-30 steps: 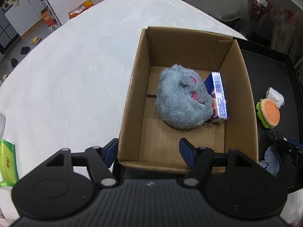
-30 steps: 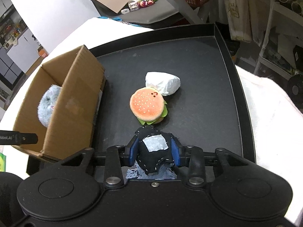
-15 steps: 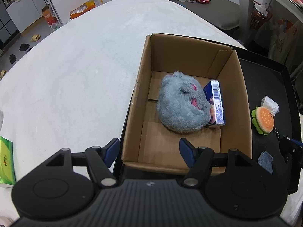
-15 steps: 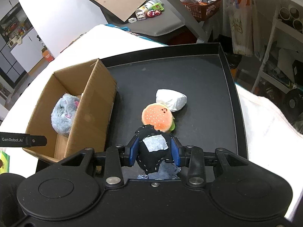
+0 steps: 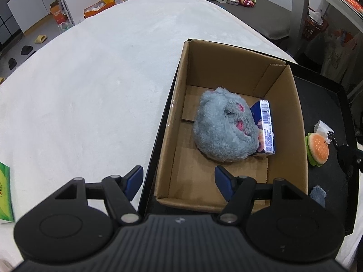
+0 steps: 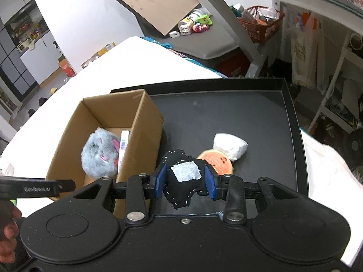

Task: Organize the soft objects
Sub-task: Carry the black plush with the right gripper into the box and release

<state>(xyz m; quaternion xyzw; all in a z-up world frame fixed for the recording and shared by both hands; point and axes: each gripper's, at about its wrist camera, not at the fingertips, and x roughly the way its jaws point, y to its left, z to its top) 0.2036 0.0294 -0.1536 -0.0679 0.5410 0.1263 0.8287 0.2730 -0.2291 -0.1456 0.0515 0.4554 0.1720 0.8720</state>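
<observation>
Cardboard box (image 5: 292,122) sits at the left edge of a black tray (image 6: 290,117), holding a grey plush toy (image 5: 223,127) with pink patches and, pressed against it, a blue carton (image 5: 266,128) whose side shows a barcode and fine print too small to read. The right gripper (image 6: 185,181) pinches a black fabric pouch (image 6: 181,176) with white stitching and a blank white patch between its blue pads, above the tray just beside the box. A burger plush (image 6: 215,158) and a white bundle (image 6: 230,146) lie touching on the tray. The left gripper (image 5: 178,181) hangs wide and empty over the box's near wall; its arm reads "GenRobot.AI". A green packet (image 5: 4,195) lies on the white tabletop (image 5: 90,90), lettering cut off.
</observation>
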